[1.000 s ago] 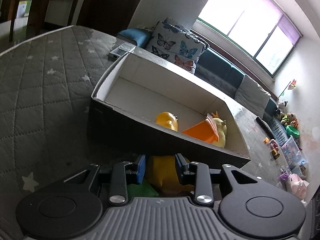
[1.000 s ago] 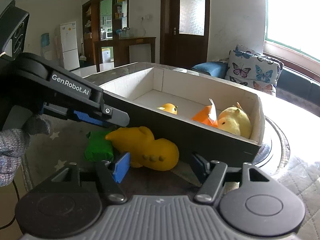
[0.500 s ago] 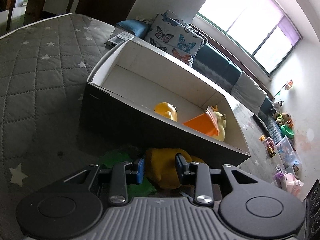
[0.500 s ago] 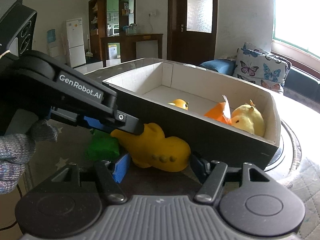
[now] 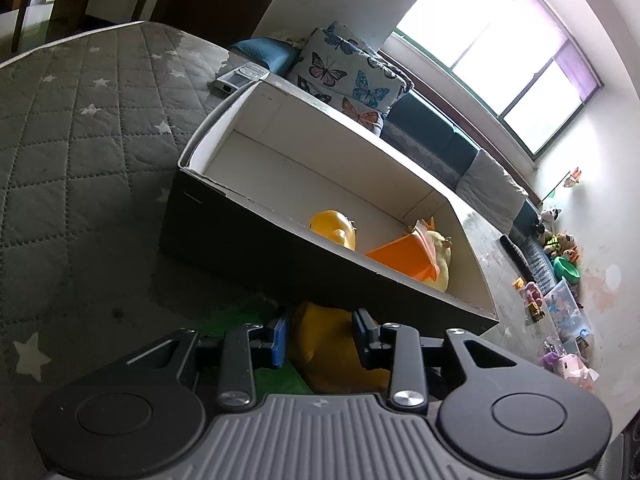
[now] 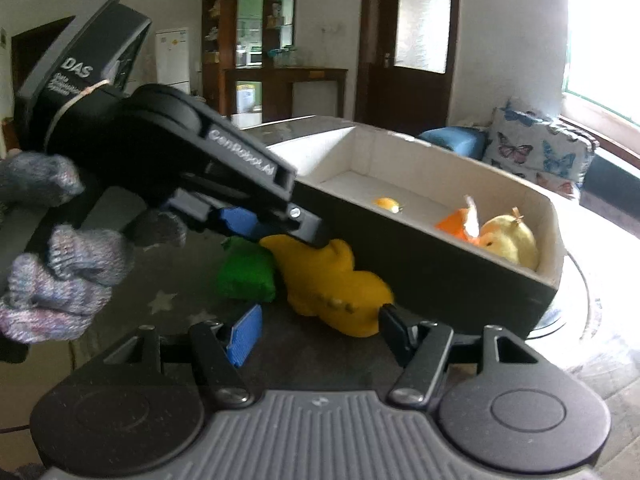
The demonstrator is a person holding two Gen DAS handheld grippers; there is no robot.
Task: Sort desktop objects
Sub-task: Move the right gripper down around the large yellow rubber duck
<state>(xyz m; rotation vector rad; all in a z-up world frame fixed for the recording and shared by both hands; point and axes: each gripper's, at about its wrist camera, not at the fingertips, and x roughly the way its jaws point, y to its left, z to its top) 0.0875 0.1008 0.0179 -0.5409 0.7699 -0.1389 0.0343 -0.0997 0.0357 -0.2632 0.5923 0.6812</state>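
Right wrist: box [image 6: 440, 276] holds chick [image 6: 510, 242], orange toy [image 6: 456, 224].

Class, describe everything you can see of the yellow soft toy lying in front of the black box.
The yellow soft toy is plain yellow, lumpy and elongated, seemingly plush, with a row of small dark marks along its near side. It lies on its side on the grey quilted cover, along the outer wall of the black box, with a green beanbag against its left end. The left tool is shut on its upper end; the right tool is open in front of it.
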